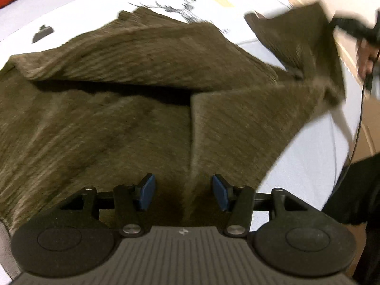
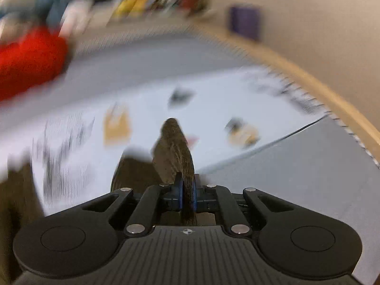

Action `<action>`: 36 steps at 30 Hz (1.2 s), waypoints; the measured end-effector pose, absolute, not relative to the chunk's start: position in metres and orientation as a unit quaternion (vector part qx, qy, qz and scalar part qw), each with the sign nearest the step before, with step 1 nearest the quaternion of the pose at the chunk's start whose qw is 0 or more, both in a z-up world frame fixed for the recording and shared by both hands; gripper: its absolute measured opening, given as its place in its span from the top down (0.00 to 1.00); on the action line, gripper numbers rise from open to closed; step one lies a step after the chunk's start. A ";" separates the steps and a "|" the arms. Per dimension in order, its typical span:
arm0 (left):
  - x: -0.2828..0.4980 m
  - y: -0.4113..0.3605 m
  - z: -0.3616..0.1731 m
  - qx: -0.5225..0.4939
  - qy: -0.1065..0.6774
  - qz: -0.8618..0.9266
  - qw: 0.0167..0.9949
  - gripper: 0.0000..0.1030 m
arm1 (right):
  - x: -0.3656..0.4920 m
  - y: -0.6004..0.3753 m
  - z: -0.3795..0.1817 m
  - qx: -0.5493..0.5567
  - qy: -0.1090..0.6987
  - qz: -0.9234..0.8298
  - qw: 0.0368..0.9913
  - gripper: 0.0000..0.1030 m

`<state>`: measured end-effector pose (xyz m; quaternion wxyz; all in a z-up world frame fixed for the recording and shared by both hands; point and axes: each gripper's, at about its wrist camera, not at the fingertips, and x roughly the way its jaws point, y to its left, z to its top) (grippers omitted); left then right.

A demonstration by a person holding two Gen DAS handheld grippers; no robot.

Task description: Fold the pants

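Pants beneath gaping left tool, hem pinched in right tool

Matte black on both: left claw and right claw with blue pads, silver screws at the linkage pivots, round black discs at either side, ribbed grey housing bearing a small white emblem. Bare skin on the right hand, thin black cable, black sleeve.

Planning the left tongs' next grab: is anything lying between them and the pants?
Nothing visible. The left tongs hang open directly over the brown pants, only fabric beneath them. The right tongs are already shut on a fold of them.
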<state>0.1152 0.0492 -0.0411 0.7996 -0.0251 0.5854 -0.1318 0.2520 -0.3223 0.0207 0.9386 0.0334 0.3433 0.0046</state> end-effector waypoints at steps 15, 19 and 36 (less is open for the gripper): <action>0.090 0.012 -0.055 0.049 0.605 -0.189 0.772 0.43 | 0.228 -0.535 -0.024 0.188 0.423 -0.301 0.834 0.92; 0.101 0.028 -0.039 0.019 0.586 -0.150 0.796 0.43 | 0.233 -0.524 -0.011 0.157 0.418 -0.322 0.835 0.80; 0.110 0.182 0.020 -0.133 0.517 0.107 0.839 0.39 | 0.239 -0.306 0.066 0.059 0.298 0.001 0.953 0.51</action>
